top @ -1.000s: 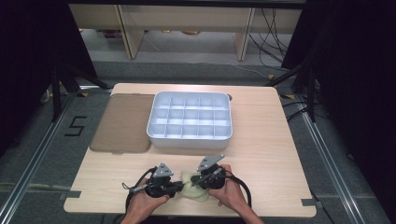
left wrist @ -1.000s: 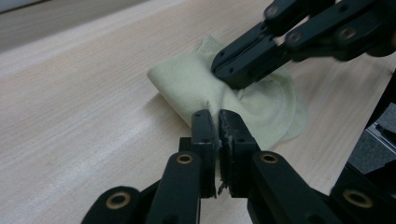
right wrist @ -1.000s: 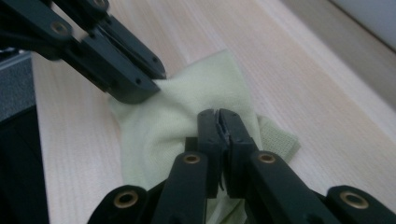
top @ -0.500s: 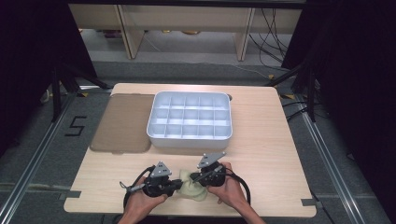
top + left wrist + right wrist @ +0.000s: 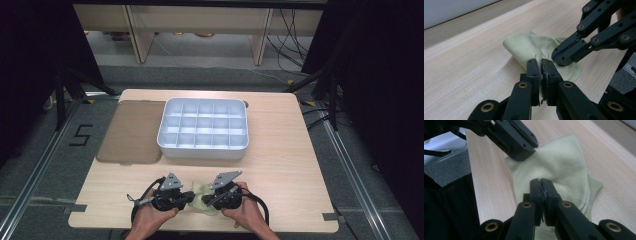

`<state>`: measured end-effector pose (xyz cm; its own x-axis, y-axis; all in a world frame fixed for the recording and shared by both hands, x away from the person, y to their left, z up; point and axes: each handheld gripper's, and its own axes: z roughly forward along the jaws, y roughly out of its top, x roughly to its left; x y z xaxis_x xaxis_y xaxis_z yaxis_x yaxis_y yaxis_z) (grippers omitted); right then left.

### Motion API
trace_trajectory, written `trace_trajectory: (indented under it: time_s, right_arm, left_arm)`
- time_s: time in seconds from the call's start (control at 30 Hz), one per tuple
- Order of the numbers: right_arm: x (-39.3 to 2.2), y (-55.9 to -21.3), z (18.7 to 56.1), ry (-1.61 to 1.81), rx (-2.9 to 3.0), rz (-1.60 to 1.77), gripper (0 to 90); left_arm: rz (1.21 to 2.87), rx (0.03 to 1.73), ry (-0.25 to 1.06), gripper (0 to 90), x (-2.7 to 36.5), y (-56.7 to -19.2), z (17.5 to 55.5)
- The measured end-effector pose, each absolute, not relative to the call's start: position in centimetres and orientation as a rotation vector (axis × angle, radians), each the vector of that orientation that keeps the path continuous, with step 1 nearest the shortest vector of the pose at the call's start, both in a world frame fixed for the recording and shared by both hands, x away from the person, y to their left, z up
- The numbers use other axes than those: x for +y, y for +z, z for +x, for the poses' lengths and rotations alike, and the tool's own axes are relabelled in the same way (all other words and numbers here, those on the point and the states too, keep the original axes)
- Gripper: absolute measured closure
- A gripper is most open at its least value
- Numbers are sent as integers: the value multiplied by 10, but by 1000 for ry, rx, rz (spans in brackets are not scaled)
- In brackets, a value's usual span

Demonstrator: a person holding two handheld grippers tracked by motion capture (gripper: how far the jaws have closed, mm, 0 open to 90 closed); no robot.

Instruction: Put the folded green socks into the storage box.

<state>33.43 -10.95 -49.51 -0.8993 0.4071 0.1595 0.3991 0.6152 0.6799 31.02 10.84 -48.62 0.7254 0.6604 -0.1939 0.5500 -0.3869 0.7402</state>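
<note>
Pale wooden table [image 5: 280,165], both grippers [image 5: 192,196] [image 5: 206,201] clamped on yellow-green cloth [image 5: 202,190]

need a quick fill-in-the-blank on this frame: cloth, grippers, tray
1. Both grippers, the left gripper and the right gripper, have their jaws ____ on the pale green cloth.
2. The white compartment tray holds ____ in its cells.
3. The brown flat lid lies on the tray's ____ side in the high view.
4. The cloth lies near the table's ____ edge, by the person's hands.

Missing words: shut; nothing; left; near
</note>
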Motion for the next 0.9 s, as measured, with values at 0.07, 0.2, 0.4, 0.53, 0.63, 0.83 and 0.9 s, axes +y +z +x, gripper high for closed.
trace_trajectory:
  time_s: [0.07, 0.2, 0.4, 0.53, 0.63, 0.83, 0.9]
  right_arm:
    - [-107, -498, 335, 1163, 2823, 711, 885]
    - [-105, -502, 337, 1150, 2829, 695, 885]
    - [-102, -505, 338, 1148, 2825, 692, 885]
    - [-102, -504, 336, 1147, 2836, 743, 884]
    - [-108, -501, 341, 1183, 2814, 741, 879]
    - [-121, -492, 347, 1228, 2760, 762, 878]
    - [-131, -487, 349, 1212, 2732, 795, 878]
  left_arm:
    - [2079, 918, 166, 849, 107, -485, 309]
    - [2075, 905, 175, 849, 105, -482, 306]
    - [2069, 881, 187, 850, 98, -478, 303]
    - [2068, 882, 179, 850, 95, -478, 303]
    - [2075, 868, 193, 851, 95, -476, 303]
    - [2073, 862, 191, 851, 93, -477, 303]
    - [2074, 869, 196, 851, 93, -476, 303]
